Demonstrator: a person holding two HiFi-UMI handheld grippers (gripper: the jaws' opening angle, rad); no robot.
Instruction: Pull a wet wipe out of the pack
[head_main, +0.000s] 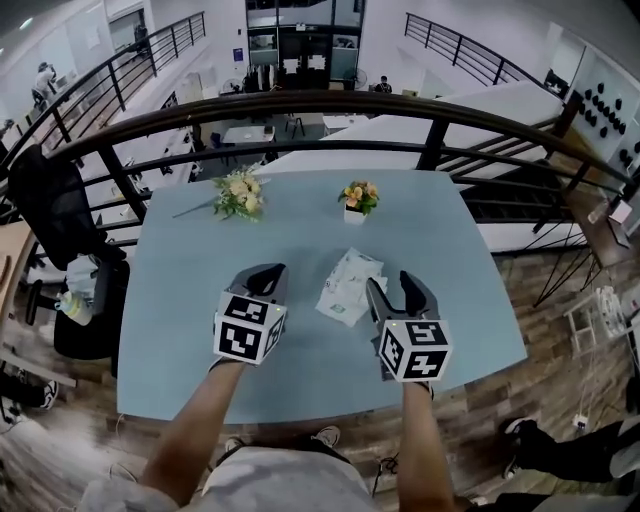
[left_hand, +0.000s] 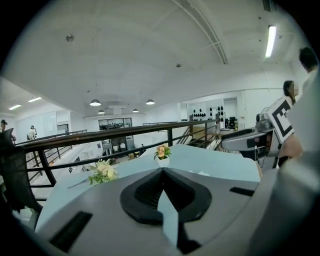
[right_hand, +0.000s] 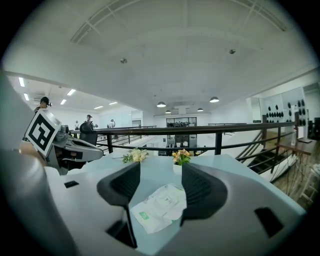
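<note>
Head view: wipe pack (head_main: 348, 287) lies flat on table (head_main: 200, 250), betw. grippers. Left gripper (head_main: 266, 275) jaws together, empty. Right gripper (head_main: 395, 290) jaws wide, facing pack. No wipe drawn yet; entire pull remains.

No words can be read anywhere; the print on the wet wipe pack (right_hand: 161, 204) is too small to tell

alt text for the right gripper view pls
Right gripper, jaws open, frames a white wet wipe pack lying flat on the light blue table, not touching it. A small potted flower and a loose bouquet stand beyond.
</note>
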